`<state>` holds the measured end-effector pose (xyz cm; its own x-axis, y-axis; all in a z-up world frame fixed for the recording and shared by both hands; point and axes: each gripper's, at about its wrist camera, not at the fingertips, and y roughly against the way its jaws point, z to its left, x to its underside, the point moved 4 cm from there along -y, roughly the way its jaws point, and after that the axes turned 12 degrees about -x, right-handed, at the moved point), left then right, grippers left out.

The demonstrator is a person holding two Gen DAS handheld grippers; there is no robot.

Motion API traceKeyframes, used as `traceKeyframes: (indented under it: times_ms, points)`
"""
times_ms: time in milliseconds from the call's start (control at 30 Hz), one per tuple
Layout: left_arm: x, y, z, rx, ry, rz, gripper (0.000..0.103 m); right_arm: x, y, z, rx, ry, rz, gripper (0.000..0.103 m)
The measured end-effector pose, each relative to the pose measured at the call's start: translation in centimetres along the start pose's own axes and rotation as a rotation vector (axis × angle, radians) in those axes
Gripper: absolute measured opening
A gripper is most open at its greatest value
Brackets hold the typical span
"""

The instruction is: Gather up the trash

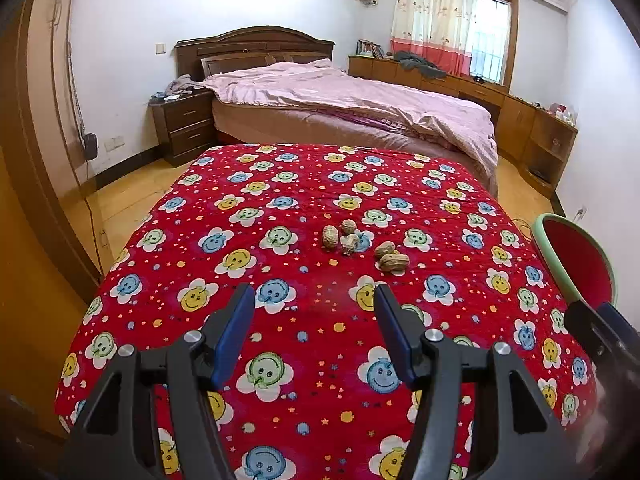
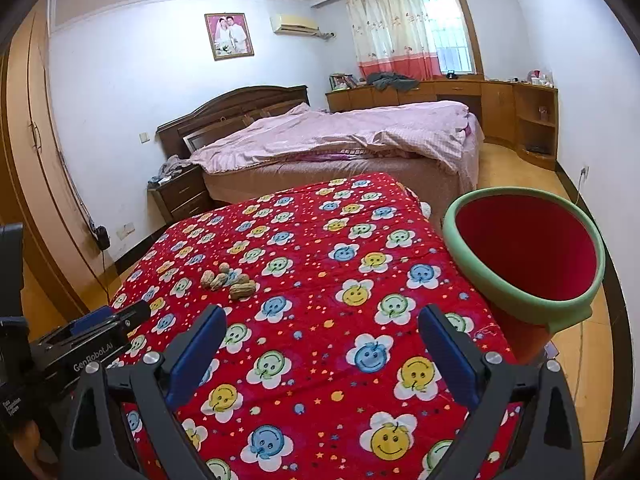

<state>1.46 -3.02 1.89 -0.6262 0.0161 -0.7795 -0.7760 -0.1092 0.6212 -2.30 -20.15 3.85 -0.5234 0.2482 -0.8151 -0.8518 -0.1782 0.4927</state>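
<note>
At the bottom of the left wrist view the left hand-held gripper (image 1: 316,300) stands wide, nothing between its blue pads. In the right wrist view the right hand-held gripper (image 2: 322,322) is likewise spread wide and empty. Both hover over a worktop covered in a red smiley-flower cloth (image 1: 280,360). Beyond, near the centre of the frame, a small cluster of peanut shells (image 1: 362,242) lies on the cloth. A red bin with a green rim (image 2: 524,256) stands at the cloth's right edge. Farther back is a bed (image 1: 340,108).
</note>
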Motion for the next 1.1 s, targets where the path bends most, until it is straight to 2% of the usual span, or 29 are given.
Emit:
traceKeyframes:
  times_ms: [1100]
  points:
    - [-0.14,0.60,0.71,-0.005,0.016,-0.017,0.062,0.18,-0.20,0.47,-0.003,0.003,0.006,0.098]
